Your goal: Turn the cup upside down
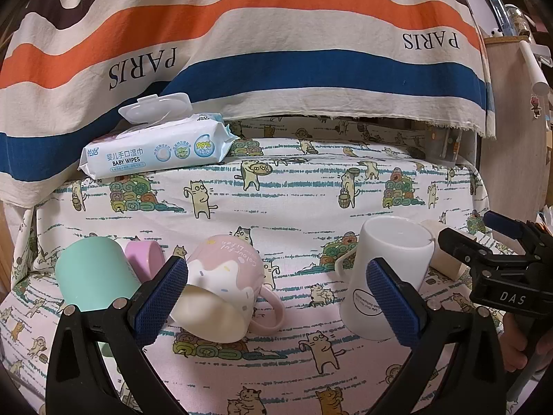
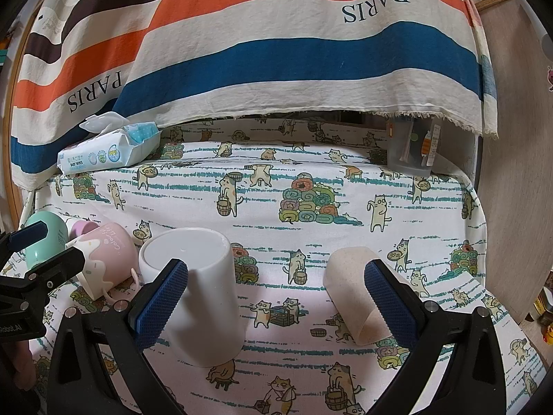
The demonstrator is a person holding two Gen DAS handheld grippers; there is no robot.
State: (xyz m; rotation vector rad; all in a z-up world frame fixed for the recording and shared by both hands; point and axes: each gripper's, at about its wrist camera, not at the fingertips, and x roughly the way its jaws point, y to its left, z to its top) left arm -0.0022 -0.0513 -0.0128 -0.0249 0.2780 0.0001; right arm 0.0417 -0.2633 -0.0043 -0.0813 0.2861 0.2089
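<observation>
A pink and white mug is tilted with its mouth down toward me, close to my left gripper's left pad; contact is unclear. It also shows in the right wrist view. My left gripper is open wide. A white mug stands upside down by its right pad; it also shows in the right wrist view. My right gripper is open, with the white mug at its left pad and an upside-down beige cup at its right pad.
An upside-down mint cup and a small lilac cup stand at the left. A baby wipes pack lies at the back left. A clear container stands at the back right. A striped cloth hangs behind the cat-print table.
</observation>
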